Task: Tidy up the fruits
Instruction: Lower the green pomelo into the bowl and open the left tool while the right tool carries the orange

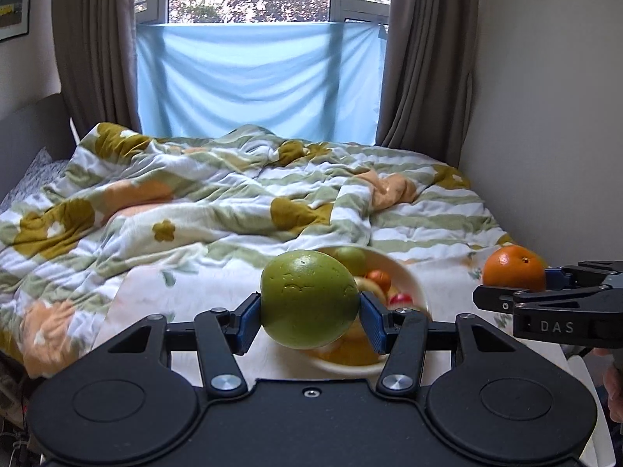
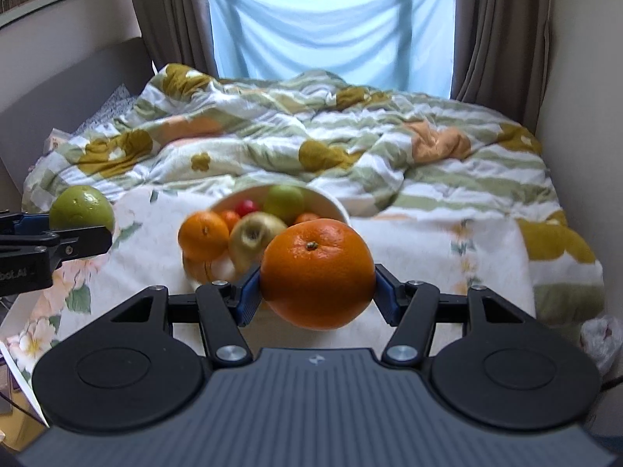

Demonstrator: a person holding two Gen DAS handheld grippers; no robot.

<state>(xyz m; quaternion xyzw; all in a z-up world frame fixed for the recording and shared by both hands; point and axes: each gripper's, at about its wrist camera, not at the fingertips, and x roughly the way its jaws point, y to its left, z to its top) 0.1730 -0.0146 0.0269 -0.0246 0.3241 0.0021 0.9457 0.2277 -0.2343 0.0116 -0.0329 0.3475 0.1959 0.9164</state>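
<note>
- The left gripper (image 1: pixel 310 311) has its fingers clamped on a round green fruit (image 1: pixel 309 299).
- The right gripper (image 2: pixel 317 290) grips a round orange (image 2: pixel 317 274).
- A white bowl of fruit (image 2: pixel 331 202) sits at 12 o'clock beyond it.

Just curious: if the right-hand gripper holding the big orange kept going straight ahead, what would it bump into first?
Probably the white bowl of fruit just ahead of the right gripper and its large round orange, though depth is hard to judge.

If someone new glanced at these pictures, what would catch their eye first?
Two fruits held up in front: a big green fruit clamped in the left gripper and a large orange in the right gripper. Just behind them sits a white bowl heaped with fruit, before a rumpled flowered quilt.
</note>
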